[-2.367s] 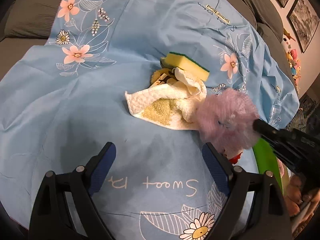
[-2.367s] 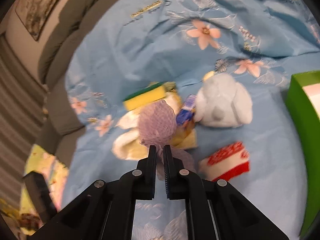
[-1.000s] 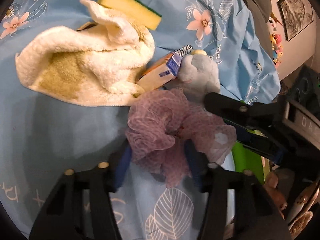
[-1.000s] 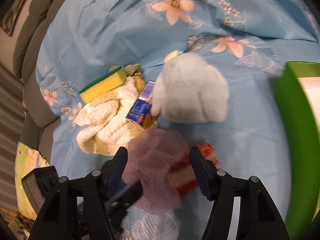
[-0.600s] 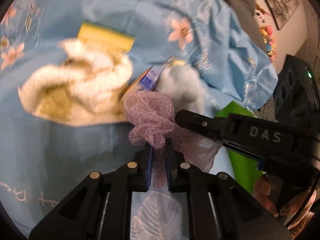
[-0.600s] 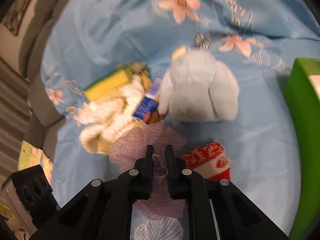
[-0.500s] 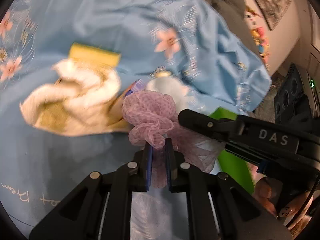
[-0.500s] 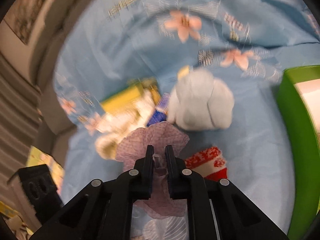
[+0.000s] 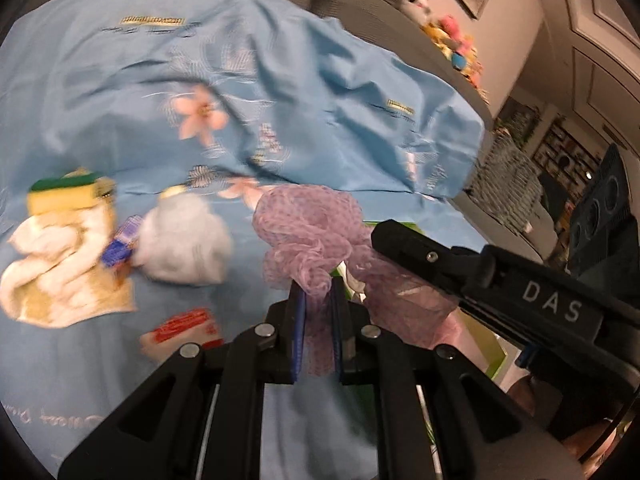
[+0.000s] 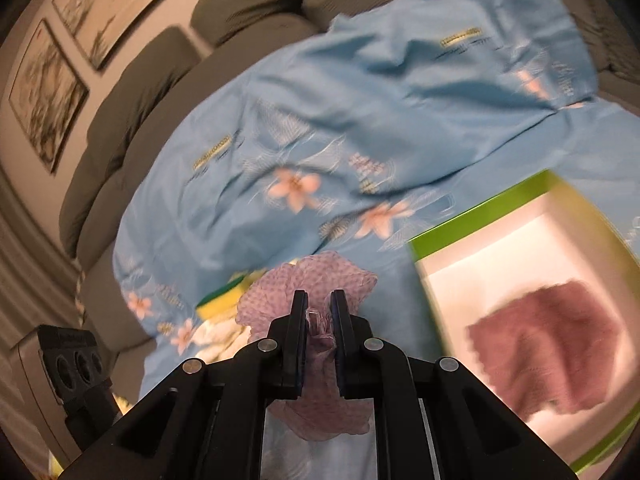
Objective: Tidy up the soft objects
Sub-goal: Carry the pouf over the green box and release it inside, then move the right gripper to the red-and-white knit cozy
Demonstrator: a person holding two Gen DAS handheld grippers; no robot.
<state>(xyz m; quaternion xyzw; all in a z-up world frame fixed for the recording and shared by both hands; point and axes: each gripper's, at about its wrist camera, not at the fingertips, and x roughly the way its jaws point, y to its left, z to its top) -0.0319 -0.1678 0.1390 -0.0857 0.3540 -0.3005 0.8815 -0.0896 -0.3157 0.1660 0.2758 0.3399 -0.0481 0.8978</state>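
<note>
Both claws, left claw [image 9: 316, 300] and right claw [image 10: 319, 312], have just clamped the mesh puff [image 9: 308, 224] and lifted it off the sheet [image 9: 120, 80], toward the green box [image 10: 480, 204].

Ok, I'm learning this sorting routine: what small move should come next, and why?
Probably carry the purple mesh puff sideways over the green box. Both the left gripper and the right gripper are shut on it, and the box already holds a pink cloth.

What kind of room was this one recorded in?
Probably a home living room: a grey cushioned sofa under a blue floral sheet, framed pictures on the wall, and shelving at the far side.
</note>
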